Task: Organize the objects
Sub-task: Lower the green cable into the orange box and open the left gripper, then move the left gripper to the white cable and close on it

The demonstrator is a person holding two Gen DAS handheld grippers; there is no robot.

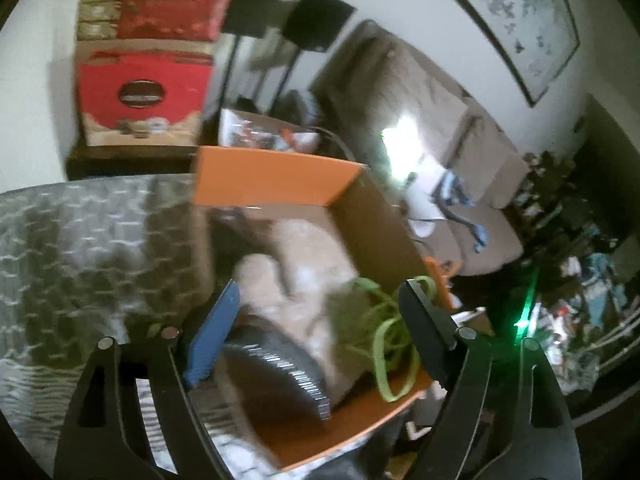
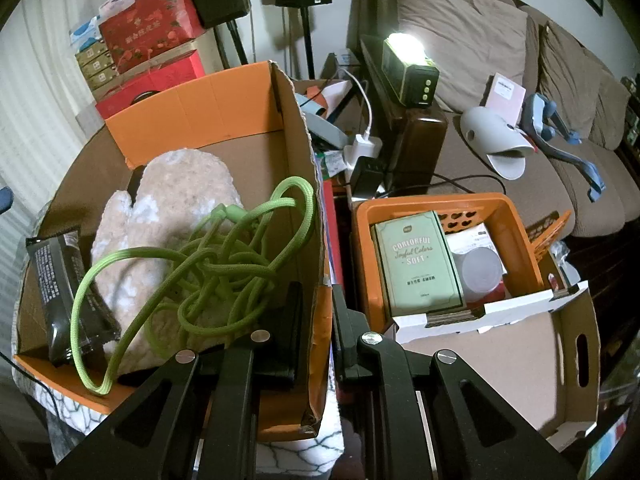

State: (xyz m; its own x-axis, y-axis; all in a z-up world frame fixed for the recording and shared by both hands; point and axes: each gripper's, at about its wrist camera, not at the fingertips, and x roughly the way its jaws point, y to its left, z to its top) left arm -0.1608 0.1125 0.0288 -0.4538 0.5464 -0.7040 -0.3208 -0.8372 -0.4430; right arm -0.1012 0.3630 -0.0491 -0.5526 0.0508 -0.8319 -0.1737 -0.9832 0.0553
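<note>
An orange cardboard box stands open on a patterned table top. Inside lie a fuzzy beige mitten, a tangled green cord on top of it, and a black foil packet at the box's left side. My left gripper hangs open over the box, with the black foil packet lying loose below its blue-padded finger. The mitten and cord lie beyond its fingers. My right gripper is shut on the box's right wall, one finger inside and one outside.
Right of the box sits an orange plastic basket holding a green carton and a clear tub. A white cardboard tray lies in front of it. Behind are a lit lamp, a brown sofa and stacked red boxes.
</note>
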